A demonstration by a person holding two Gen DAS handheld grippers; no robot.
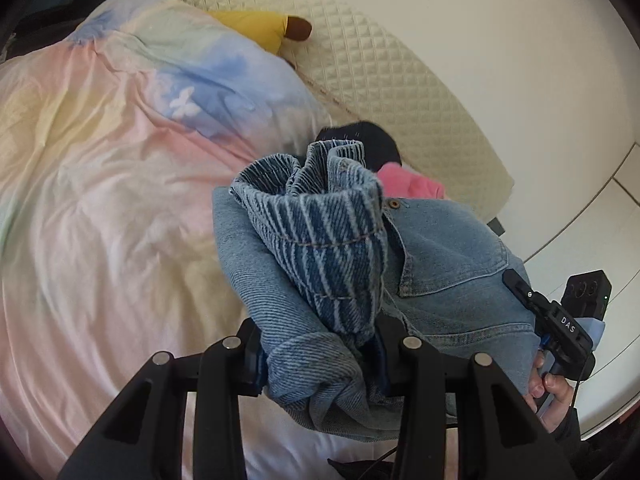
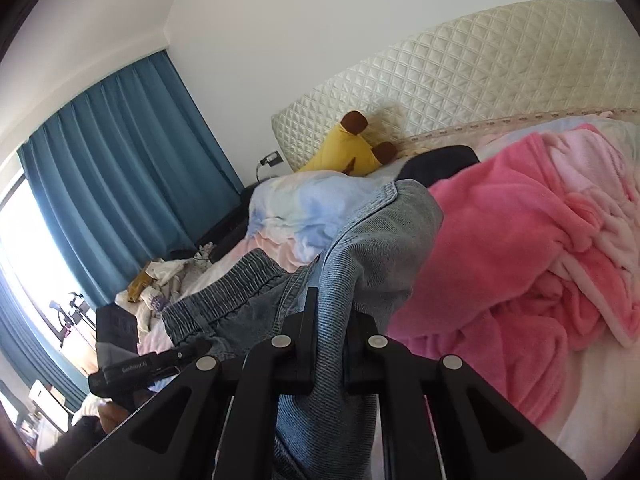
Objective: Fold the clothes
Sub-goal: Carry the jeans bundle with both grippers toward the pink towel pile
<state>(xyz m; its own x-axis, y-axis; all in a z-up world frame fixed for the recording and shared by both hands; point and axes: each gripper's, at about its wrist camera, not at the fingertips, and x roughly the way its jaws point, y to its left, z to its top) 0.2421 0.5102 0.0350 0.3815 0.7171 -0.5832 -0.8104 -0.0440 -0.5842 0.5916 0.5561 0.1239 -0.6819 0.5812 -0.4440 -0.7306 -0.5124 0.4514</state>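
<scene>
A blue denim garment [image 1: 440, 264] with a striped lining hangs bunched between both grippers above the bed. My left gripper [image 1: 320, 356] is shut on a thick wad of its denim, striped folds rising just ahead of the jaws. In the right wrist view the same denim garment [image 2: 380, 248] drapes over my right gripper [image 2: 332, 344], whose jaws pinch a fold of it tight. The elastic waistband [image 2: 224, 284] sags to the left. The other gripper's black body [image 1: 560, 320] shows at the right in the left wrist view, with a hand [image 1: 556, 396] on it.
The bed carries a pastel duvet [image 1: 120, 152] and a quilted cream headboard [image 2: 480, 76]. A pink fleece garment [image 2: 520, 264] lies bunched on the right, a dark garment [image 2: 444, 160] behind it. A yellow plush toy [image 2: 348, 148] leans on the headboard. Blue curtains [image 2: 120, 168] hang at the left.
</scene>
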